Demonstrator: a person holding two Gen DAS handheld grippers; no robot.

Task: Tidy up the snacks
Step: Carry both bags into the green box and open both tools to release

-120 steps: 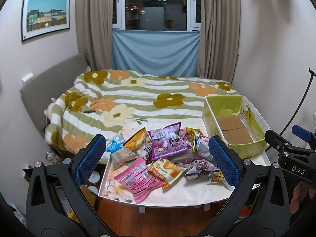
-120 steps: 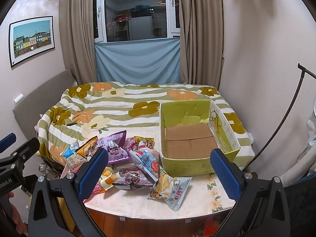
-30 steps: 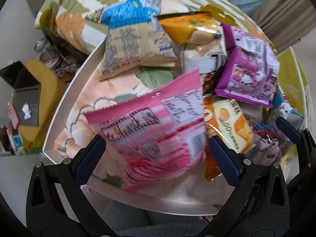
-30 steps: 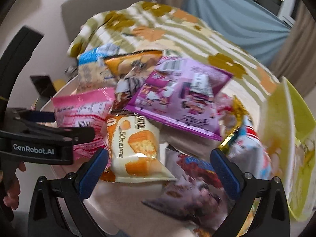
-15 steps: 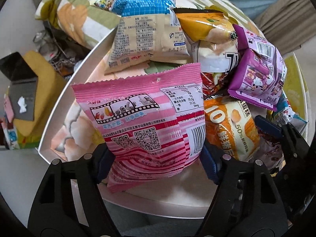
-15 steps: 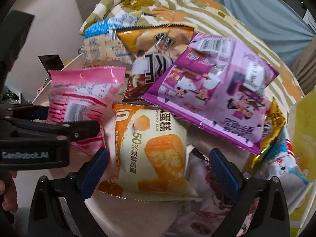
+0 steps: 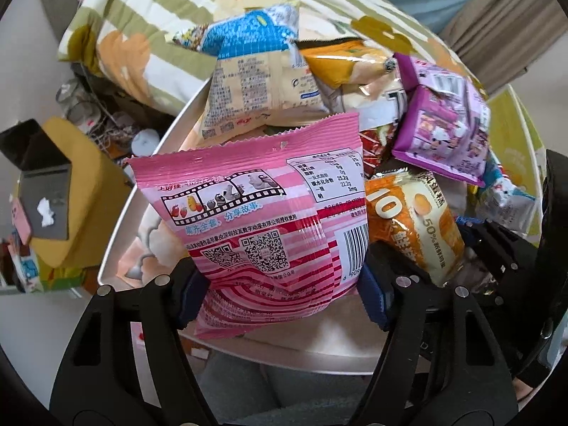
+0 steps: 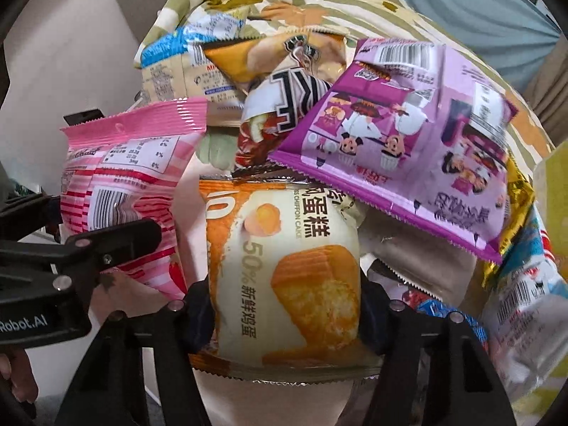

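My left gripper (image 7: 280, 296) is shut on the lower part of a pink snack bag (image 7: 262, 220), which stands up between the jaws; the bag also shows in the right wrist view (image 8: 120, 191). My right gripper (image 8: 285, 314) is shut on an orange chiffon cake pack (image 8: 287, 269), also seen in the left wrist view (image 7: 415, 227). The left gripper's arm shows in the right wrist view, left of the cake pack. Both packs are at the near edge of the white table (image 7: 319, 355).
Behind lie a purple snack bag (image 8: 408, 149), a beige-and-blue pack (image 7: 259, 81), an orange-yellow bag (image 8: 277, 53) and several more. A yellow-green box (image 7: 518, 163) is at far right. The flowered bed (image 7: 142, 17) lies beyond. Floor clutter (image 7: 46, 206) sits left.
Both grippers have closed further: the left on the pink bag, the right on the cake pack. Both cameras have moved closer to the pile, and the pink bag stands more upright.
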